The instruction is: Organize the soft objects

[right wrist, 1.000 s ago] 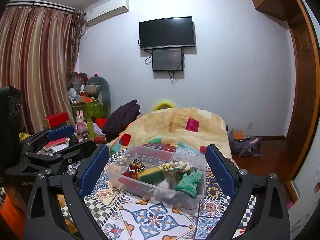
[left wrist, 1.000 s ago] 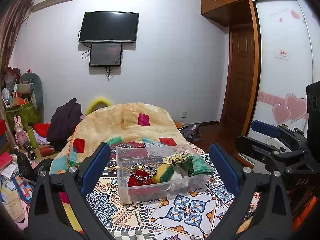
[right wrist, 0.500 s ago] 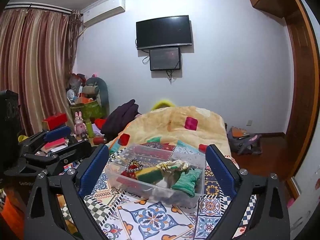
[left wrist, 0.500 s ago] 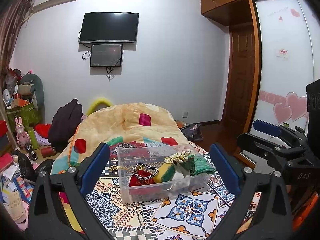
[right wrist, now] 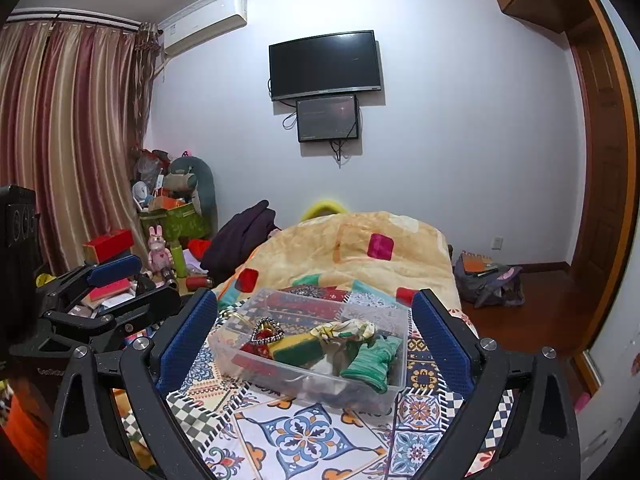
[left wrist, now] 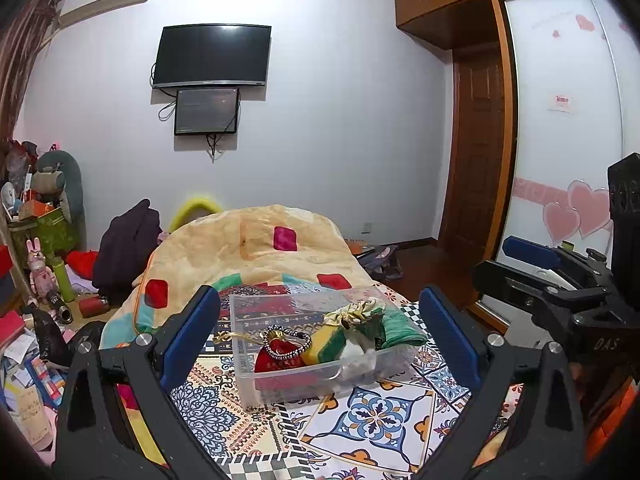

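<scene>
Both claws have hardly moved in the last second; only the views drifted a little, so the clear bin sits slightly to the right in the left view and slightly lower in the right view than before. Left claw [left wrist: 320, 328] is wide open and holds nothing, and right claw [right wrist: 314, 328] is wide open and empty too, each raised above the bed and aimed at the clear plastic bin [left wrist: 280, 384] from its own side. This bin stands on the patterned bedspread [left wrist: 372, 416], and the soft things already lie inside it: a red pouch [left wrist: 280, 356] with a beaded string on top, a yellow and green sponge [left wrist: 326, 346], a green cloth [right wrist: 370, 362] at the right end and a pale gold fabric bag [right wrist: 346, 328] over them. I judge the sorting nearly finished, though the low angle does not let me see well what lies under the pile. A gold cord [left wrist: 230, 336] seems to hang over the left wall of the bin; a claw going down there could catch it and pull the pouch out. Since the bin is light and rests on soft bedding, a push on its rim may tip or slide it. Further back, the orange quilt [left wrist: 256, 244] could crowd the bin if it is shoved that way.
</scene>
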`<state>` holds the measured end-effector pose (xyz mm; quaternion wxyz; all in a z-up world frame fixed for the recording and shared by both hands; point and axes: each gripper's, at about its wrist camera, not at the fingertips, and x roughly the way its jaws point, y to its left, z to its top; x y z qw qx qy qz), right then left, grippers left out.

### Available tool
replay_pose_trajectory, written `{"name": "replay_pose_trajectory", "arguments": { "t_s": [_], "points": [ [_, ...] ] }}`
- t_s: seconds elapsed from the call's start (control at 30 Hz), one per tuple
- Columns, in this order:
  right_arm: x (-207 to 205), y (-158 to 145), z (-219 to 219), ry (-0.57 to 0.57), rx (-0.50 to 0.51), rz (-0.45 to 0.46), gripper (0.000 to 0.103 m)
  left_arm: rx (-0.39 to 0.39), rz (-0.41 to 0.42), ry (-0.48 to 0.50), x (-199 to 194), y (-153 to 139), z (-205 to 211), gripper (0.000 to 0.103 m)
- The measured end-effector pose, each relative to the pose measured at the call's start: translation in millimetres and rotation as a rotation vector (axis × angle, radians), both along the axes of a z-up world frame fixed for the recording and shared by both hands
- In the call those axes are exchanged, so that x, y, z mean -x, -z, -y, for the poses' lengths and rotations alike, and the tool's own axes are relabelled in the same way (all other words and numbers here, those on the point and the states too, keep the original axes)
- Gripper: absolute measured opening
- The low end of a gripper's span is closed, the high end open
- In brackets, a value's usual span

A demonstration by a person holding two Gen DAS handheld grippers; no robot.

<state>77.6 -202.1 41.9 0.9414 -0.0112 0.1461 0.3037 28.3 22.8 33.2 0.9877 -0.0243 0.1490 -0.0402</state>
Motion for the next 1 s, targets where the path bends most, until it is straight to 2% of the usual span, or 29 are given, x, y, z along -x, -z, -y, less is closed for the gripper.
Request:
{"name": "replay_pose_trajectory", "arguments": {
  "t_s": [0.33,1.0],
  "points": [
    [-2.5,-1.2,1.4,0.006,-0.011,-0.011,0.103,0.002,-0.001,0.000,-0.1,-0.7,0.8,0.101],
    [-7.3,5.5,4.1,-0.007,-0.027,-0.073,0.103,0.007,-0.020,0.011,0.6,-1.3,-2.1,0.103]
  ]
}}
